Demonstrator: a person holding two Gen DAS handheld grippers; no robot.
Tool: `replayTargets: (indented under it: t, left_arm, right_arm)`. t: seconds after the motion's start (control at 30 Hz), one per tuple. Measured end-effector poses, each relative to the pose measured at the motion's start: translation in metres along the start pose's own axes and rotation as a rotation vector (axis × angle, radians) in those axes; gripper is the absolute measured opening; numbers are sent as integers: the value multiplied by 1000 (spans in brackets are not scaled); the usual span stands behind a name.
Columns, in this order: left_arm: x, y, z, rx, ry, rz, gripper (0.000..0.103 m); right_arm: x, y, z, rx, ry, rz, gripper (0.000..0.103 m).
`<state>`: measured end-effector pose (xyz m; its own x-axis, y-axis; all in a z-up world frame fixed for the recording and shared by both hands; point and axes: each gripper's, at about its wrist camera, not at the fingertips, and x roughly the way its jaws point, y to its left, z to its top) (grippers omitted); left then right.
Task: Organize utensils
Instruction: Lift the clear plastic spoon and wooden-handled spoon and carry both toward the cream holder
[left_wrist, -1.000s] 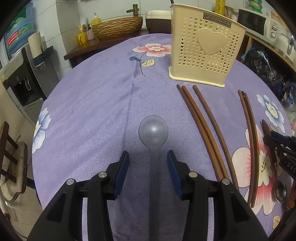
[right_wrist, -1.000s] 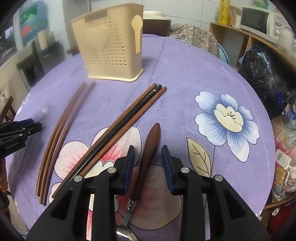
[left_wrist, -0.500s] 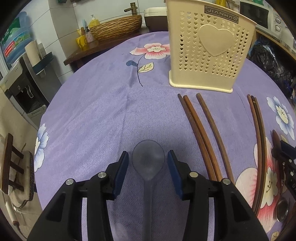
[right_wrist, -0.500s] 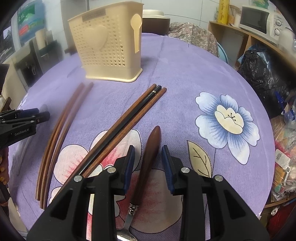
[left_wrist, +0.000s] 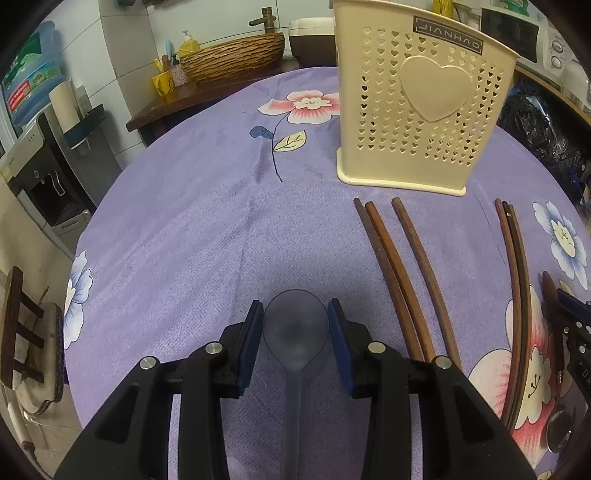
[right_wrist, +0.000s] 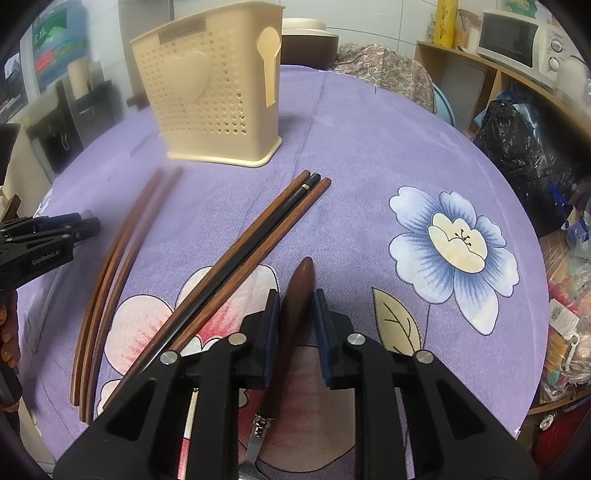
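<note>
A translucent grey plastic spoon (left_wrist: 295, 328) lies on the purple floral tablecloth. My left gripper (left_wrist: 295, 325) is shut on its bowl, pads touching both sides. A spoon with a brown wooden handle (right_wrist: 295, 295) and a metal bowl lies under my right gripper (right_wrist: 295, 314), which is shut on the handle. A cream perforated utensil holder (left_wrist: 421, 107) stands at the far side; it also shows in the right wrist view (right_wrist: 218, 88). Brown chopsticks lie in two groups (left_wrist: 399, 273) (right_wrist: 240, 258).
The round table's tablecloth (left_wrist: 192, 229) falls away at the left edge, where a wooden stool (left_wrist: 22, 332) stands. A wicker basket (left_wrist: 232, 55) sits on a side table behind. Black bags (right_wrist: 517, 147) and shelves stand to the right.
My left gripper slid back along the grey spoon from handle to bowl and closed on it. My right gripper closed onto the wooden handle.
</note>
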<state>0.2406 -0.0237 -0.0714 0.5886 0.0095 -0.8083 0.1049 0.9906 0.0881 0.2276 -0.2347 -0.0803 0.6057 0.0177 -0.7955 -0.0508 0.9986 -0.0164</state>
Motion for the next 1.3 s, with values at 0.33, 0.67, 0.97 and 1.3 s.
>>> replayTargets:
  t: [0.33, 0.67, 0.97, 1.3]
  left_arm:
    - [-16, 3, 7, -10, -55, -21, 36]
    - [-71, 16, 19, -54, -208, -71, 36]
    - [-122, 25, 28, -90, -351, -110, 36]
    - [-115, 29, 30, -126, -374, -143, 36]
  right_arm:
    - [0, -4, 1, 17, -4, 32, 18]
    - [-48, -23, 13, 115, -163, 175, 16]
    - [-108, -35, 18, 120, -324, 233, 16]
    - [-114, -31, 22, 104, -335, 224, 16]
